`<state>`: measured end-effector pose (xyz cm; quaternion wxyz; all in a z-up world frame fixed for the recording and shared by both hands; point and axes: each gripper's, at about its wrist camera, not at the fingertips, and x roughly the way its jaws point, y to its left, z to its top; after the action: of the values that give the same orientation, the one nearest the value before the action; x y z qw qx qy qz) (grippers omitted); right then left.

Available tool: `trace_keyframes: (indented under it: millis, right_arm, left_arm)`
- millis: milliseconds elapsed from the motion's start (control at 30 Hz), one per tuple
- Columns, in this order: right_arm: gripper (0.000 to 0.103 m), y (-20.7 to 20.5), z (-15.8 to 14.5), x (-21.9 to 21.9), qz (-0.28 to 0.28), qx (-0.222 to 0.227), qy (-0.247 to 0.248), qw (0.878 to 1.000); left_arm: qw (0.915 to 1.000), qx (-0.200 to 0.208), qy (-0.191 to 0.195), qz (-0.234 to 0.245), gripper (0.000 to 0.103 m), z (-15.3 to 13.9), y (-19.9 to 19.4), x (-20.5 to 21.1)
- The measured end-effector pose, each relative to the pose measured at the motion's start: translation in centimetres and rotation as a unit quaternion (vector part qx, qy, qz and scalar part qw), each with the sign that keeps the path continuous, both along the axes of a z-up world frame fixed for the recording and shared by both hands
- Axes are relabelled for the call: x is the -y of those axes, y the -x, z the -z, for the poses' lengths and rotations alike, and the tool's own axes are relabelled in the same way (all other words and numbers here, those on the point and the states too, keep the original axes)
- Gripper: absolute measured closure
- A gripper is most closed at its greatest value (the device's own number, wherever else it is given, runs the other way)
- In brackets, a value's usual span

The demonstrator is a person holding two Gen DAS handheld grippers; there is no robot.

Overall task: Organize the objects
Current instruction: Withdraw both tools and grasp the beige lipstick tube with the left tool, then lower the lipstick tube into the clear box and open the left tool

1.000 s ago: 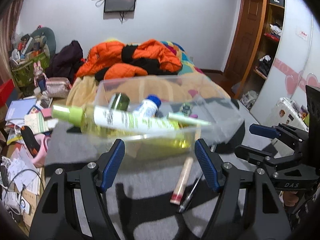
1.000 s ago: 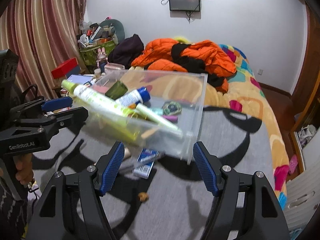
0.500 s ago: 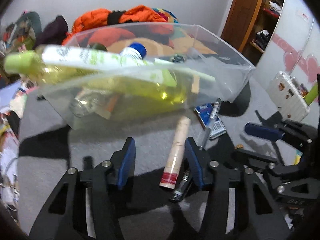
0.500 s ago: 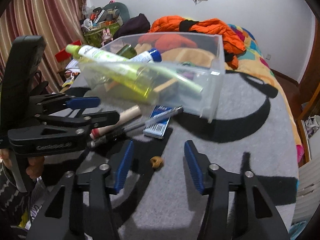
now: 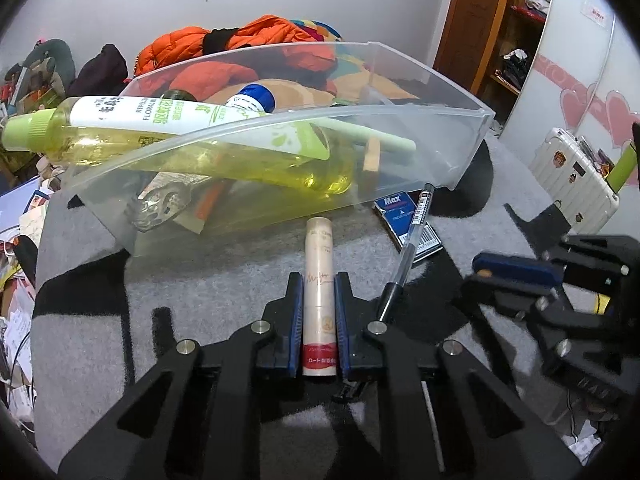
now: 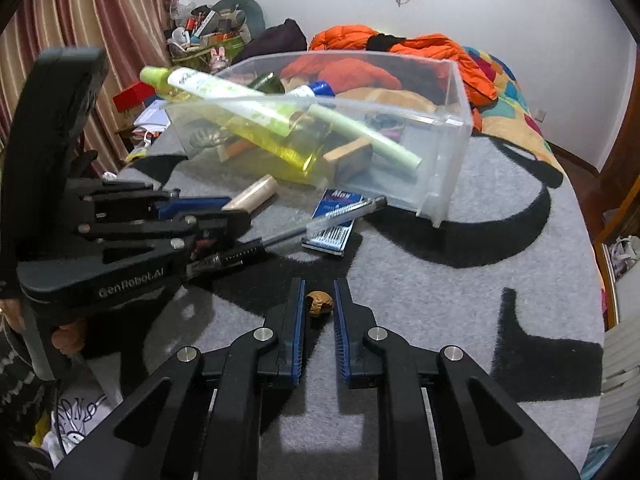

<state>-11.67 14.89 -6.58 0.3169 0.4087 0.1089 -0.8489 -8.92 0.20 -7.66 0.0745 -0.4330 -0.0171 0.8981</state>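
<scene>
Surface: a grey rug-like cover with black shapes (image 6: pixel 460 304) is spread under everything.
Bin: a clear rectangular plastic bin (image 5: pixel 460 148) is seen far nearer than 1 s ago, already loaded with a long yellow-green bottle with a white label (image 5: pixel 192 136) and other items.
Loose items: a black-tipped clear pen (image 5: pixel 412 240) lies across a small blue "Max" box (image 5: pixel 396 210), just beside the bin.
Left tool (image 5: pixel 318 320): open 1 s ago, it is now closed on a slim beige tube with a red end label (image 5: pixel 318 280), which lies on the surface pointing at the bin.
Right tool (image 6: pixel 318 320): narrowed since then, it is set around a small brown walnut-like nut (image 6: pixel 319 303); contact cannot be told.
Meaning: 2 pickups are judged under way, with lifting into the bin next.
</scene>
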Motion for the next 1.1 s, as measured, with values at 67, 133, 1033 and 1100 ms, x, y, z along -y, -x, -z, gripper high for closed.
trace_keyframes:
  millis: [67, 133, 1033, 1100]
  right_arm:
    - [0.09, 0.1, -0.6, -0.2, 0.003, -0.005, 0.006, 1.0]
    - [0.09, 0.3, -1.4, -0.4, 0.006, -0.01, 0.013, 1.0]
    - [0.09, 3.9, -9.6, -1.3, 0.031, -0.096, 0.071, 0.992]
    - [0.09, 4.6, -9.9, -1.1, 0.035, -0.098, 0.074, 0.992]
  left_arm:
    - [1.0, -0.005, -0.002, -0.002, 0.089, -0.4, -0.3, 0.1]
    - [0.9999, -0.013, -0.002, -0.005, 0.089, -1.1, -0.6, 0.2]
    - [0.9869, -0.148, -0.037, -0.051, 0.089, -11.3, 0.7, 2.5]
    - [0.9872, -0.145, -0.037, -0.055, 0.089, -11.3, 1.4, 2.6]
